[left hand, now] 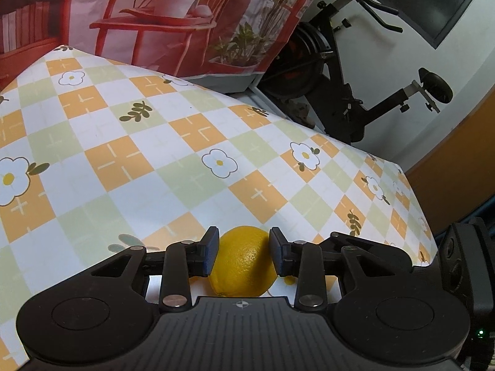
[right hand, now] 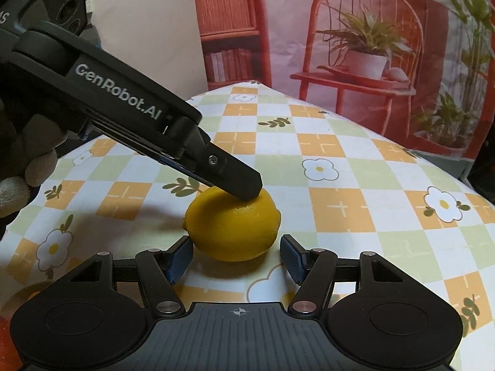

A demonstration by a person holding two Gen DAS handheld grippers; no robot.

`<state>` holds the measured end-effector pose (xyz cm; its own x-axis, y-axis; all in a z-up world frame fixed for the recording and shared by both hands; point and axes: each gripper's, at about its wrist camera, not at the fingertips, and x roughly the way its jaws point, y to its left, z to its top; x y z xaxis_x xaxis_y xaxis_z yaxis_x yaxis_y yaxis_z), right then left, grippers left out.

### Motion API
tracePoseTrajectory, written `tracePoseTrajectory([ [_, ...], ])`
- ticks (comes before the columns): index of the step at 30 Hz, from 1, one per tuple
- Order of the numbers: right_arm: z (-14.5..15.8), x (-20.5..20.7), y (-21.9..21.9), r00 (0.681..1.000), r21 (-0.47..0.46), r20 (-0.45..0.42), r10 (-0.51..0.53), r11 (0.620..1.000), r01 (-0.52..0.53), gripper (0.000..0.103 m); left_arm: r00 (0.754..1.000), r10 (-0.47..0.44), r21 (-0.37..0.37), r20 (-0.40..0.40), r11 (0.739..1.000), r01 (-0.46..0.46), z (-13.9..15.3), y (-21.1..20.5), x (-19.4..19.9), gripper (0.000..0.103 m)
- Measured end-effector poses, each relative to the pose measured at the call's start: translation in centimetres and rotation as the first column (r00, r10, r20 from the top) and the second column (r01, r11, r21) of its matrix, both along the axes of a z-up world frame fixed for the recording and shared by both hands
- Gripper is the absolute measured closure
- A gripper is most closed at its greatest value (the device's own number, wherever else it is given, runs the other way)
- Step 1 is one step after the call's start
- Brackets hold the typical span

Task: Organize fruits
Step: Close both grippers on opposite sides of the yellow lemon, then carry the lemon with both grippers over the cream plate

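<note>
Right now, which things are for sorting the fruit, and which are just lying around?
For the job:
- lemon
- left gripper, shut on the lemon
- right gripper, open beside it

Just there:
- flowered tablecloth
- exercise bike
- backdrop with red chair

Yellow lemon; tablecloth checked orange, green, white; black tongs.

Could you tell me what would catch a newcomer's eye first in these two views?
The bright yellow oval lemon lies on the checked orange, green and white flowered tablecloth, close in front of both cameras. The black left gripper is clamped on it with its blue pads, reaching in from the upper left in the right wrist view, while the black right gripper stands open around it. Behind hangs a red chair-and-plant backdrop.
</note>
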<state>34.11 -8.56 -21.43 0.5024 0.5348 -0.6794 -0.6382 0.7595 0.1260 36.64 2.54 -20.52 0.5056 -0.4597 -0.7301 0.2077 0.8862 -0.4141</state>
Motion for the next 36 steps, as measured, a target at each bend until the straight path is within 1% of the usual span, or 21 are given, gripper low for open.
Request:
tracePoseTrajectory([
  [3, -0.1, 0.1, 0.1, 1.000, 0.010, -0.006, 0.005, 1.000, -0.005, 0.048, 1.000, 0.000, -0.003, 0.000, 1.000, 0.000, 0.0, 0.1, 0.0, 0.065],
  [10, 0.3, -0.9, -0.6, 1.000, 0.023, -0.011, 0.003, 1.000, -0.002, 0.049, 1.000, -0.018, -0.007, -0.010, 1.000, 0.018, 0.2, -0.3, -0.5, 0.065],
  [20, 2.4, -3.7, -3.1, 1.000, 0.041, 0.025, -0.011, 0.999, 0.010, 0.049, 0.997, -0.075, 0.005, 0.019, 0.997, 0.075, 2.5, -2.5, -2.6, 0.065],
  [29, 5.3, -7.9, -6.4, 0.997, 0.063, 0.072, -0.035, 0.998, 0.030, 0.049, 0.989, -0.133, 0.022, 0.059, 0.991, 0.132, 5.2, -5.5, -5.9, 0.065],
  [36, 7.0, -12.1, -8.6, 0.995, 0.063, 0.096, -0.028, 0.998, 0.022, 0.049, 0.982, -0.178, 0.032, 0.070, 0.984, 0.176, 6.4, -7.3, -9.6, 0.065],
])
